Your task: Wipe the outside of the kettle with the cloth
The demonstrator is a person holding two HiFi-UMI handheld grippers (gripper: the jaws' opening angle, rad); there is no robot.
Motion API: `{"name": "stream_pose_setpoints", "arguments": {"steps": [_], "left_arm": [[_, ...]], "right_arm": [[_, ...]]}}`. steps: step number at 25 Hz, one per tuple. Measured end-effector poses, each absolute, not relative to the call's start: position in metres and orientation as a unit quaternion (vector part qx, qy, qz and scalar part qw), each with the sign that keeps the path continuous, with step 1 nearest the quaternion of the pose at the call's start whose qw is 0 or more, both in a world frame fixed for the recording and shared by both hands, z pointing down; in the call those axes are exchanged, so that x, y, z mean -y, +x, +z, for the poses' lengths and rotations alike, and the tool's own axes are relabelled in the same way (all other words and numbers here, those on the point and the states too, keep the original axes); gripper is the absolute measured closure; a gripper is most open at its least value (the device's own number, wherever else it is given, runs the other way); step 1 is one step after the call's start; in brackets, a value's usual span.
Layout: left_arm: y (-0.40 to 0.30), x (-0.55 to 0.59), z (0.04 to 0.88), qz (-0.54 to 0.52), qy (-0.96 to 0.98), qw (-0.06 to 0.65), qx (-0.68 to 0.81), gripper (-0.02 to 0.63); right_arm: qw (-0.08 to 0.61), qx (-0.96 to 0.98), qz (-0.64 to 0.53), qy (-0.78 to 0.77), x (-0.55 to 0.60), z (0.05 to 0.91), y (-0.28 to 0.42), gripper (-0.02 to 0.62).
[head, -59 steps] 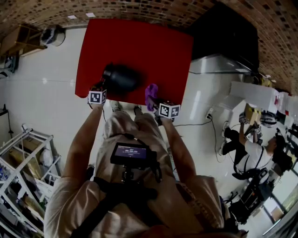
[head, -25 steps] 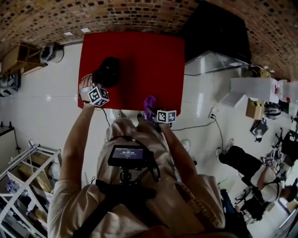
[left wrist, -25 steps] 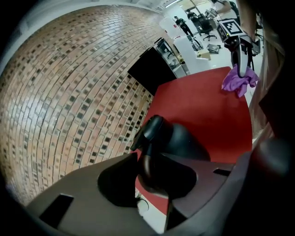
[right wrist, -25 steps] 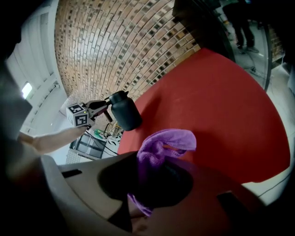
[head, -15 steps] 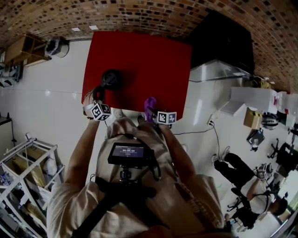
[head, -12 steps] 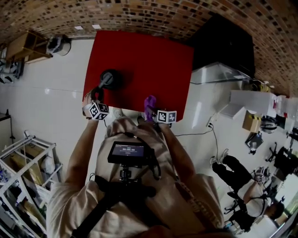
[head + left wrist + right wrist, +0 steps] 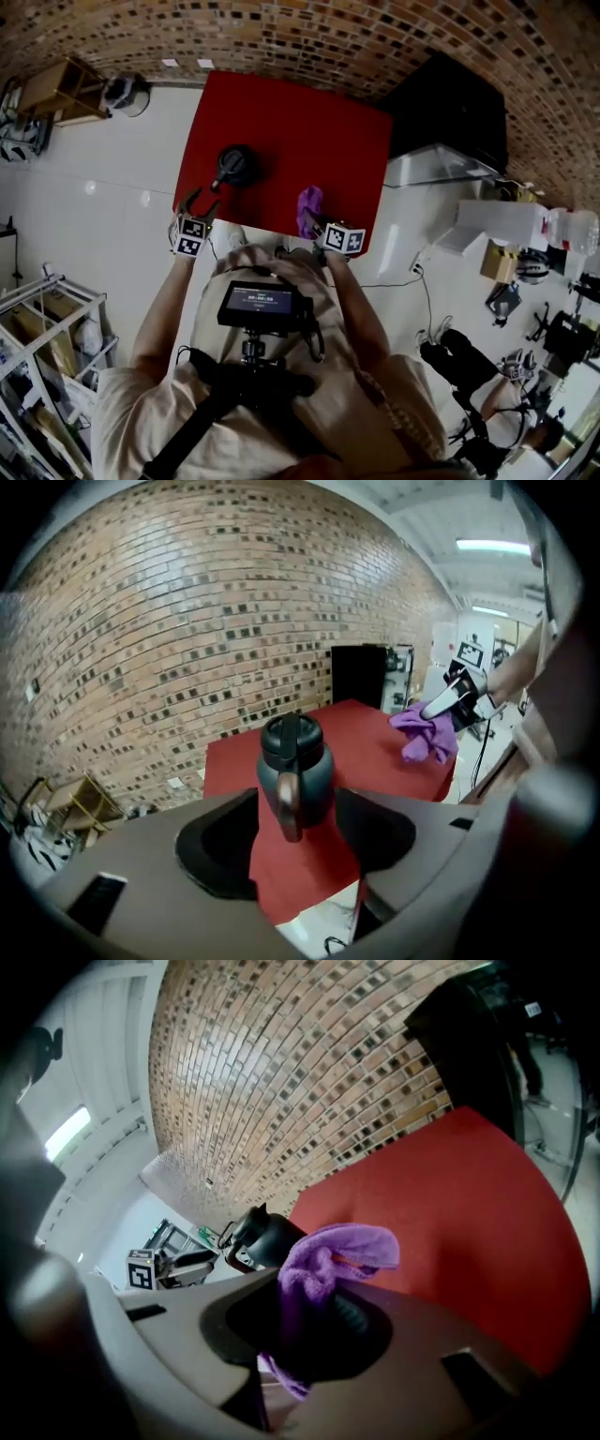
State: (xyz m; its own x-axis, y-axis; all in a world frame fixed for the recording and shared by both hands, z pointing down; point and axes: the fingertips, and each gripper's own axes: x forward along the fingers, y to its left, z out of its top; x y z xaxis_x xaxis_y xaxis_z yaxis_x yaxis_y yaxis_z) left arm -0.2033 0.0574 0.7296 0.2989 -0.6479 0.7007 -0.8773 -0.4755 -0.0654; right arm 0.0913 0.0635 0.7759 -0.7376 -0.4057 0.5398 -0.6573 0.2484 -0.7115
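Keep the right gripper (image 7: 317, 223) shut tight on the purple cloth (image 7: 308, 203), rub round the kettle (image 7: 236, 166) standing on the red table (image 7: 314, 117), and steady it with the left gripper (image 7: 202, 200), just opened wide and empty.

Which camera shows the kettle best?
The left gripper view: the kettle stands upright, centred, handle facing the camera. The head view shows it small from above; the right gripper view shows it partly behind the purple cloth.

Only the kettle (image 7: 234, 165) stands on the red surface (image 7: 328, 141); bare room lies right of it and behind
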Motion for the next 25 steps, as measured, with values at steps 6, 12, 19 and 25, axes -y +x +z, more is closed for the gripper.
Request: {"name": "stream_pose_setpoints", "arguments": {"steps": [6,12,19,25], "left_arm": [[-0.201,-0.069,0.681,0.204,0.814,0.221,0.498,0.350],[-0.183,-0.055,0.653,0.147,0.829,0.239,0.484,0.350],[-0.153,-0.047,0.629,0.110,0.853,0.241,0.450,0.350],[-0.137,-0.046,0.636,0.110,0.862,0.251,0.426,0.350]], "right_arm": [[0.104,0.810,0.434,0.381,-0.043,0.714,0.112,0.499],[0.100,0.842,0.343,0.404,-0.035,0.648,0.122,0.499],[0.110,0.870,0.253,0.408,-0.044,0.595,0.107,0.499],[0.101,0.873,0.232,0.416,-0.052,0.592,0.103,0.500]]}}
